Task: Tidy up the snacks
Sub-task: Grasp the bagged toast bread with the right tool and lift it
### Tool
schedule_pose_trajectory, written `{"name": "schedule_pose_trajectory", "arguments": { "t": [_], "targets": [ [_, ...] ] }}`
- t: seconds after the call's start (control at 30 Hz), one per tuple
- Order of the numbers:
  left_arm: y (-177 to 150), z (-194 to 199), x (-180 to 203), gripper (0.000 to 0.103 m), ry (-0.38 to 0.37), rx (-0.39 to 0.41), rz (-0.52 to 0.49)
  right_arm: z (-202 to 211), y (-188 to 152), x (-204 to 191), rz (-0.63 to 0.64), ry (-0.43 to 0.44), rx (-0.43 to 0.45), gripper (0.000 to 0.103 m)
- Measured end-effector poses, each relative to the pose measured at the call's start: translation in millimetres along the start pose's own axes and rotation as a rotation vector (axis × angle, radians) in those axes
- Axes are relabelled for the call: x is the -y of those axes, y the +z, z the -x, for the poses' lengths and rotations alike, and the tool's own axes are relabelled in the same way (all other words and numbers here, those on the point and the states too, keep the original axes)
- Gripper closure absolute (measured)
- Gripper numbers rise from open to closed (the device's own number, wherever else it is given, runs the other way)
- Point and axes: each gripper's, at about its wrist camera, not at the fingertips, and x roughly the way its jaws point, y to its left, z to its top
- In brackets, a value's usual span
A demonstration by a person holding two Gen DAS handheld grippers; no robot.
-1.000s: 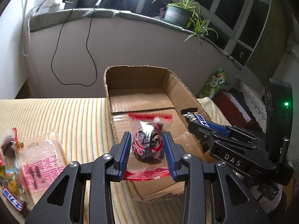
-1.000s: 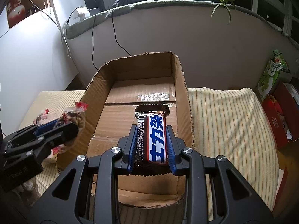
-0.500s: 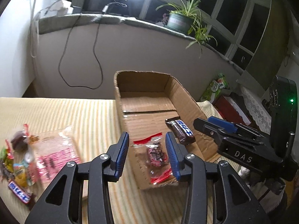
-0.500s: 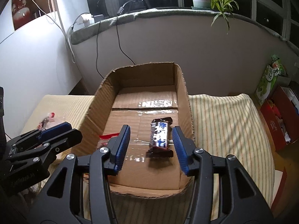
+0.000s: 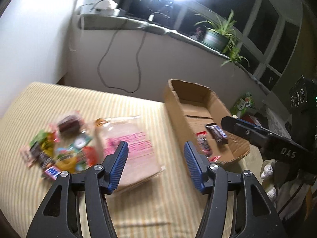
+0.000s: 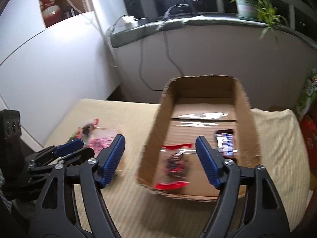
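Observation:
An open cardboard box [image 6: 156,125] stands on the striped yellow cloth. Inside lie a red-edged clear snack bag [image 6: 174,164] and a blue-and-brown chocolate bar [image 6: 225,142]; both show in the left wrist view too, the bag [image 5: 203,146] and the bar [image 5: 217,132]. My left gripper [image 5: 155,154] is open and empty, above a pink-printed clear packet [image 5: 130,146], beside a pile of mixed snacks [image 5: 57,148]. My right gripper [image 6: 159,150] is open and empty, straddling the box's near left wall. It also shows in the left wrist view [image 5: 233,123].
The box [image 5: 174,107] sits at the cloth's right part. A curved grey wall with a hanging black cable [image 5: 118,67] is behind. A potted plant [image 6: 245,4] stands on the ledge. Green and red packages [image 5: 243,103] lie off the right edge.
Both grippers let go of their snacks into the box, opened wide and drew back. The left one has swung left toward the snack pile; the right one has shifted left.

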Motion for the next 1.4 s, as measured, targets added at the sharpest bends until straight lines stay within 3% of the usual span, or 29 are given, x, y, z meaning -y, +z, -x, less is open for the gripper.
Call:
{"name": "schedule_pose_trajectory", "arguments": {
  "t": [0.17, 0.47, 0.8, 1.03, 1.23, 1.4],
  "targets": [
    [-9, 5, -25, 0.042, 0.003, -0.014, 0.064, -15, 4, -25, 0.011, 0.077, -0.037, 0.019],
    [-22, -6, -46, 0.041, -0.020, -0.056, 0.133, -69, 12, -70, 0.058, 0.198, -0.193, 0.019],
    [-23, -18, -53, 0.041, -0.045, -0.075, 0.155, -123, 14, -87, 0.047, 0.144, -0.335, 0.019],
    [-21, -26, -51, 0.041, -0.059, -0.088, 0.151, -144, 10, -91, 0.063, 0.070, -0.384, 0.019],
    [-19, -34, -54, 0.041, -0.068, -0.100, 0.168, -155, 4, -97, 0.054, 0.110, -0.431, 0.019],
    [-20, -36, -58, 0.041, -0.077, -0.107, 0.177, -155, 0, -104, 0.083, 0.090, -0.432, 0.028]
  ]
}}
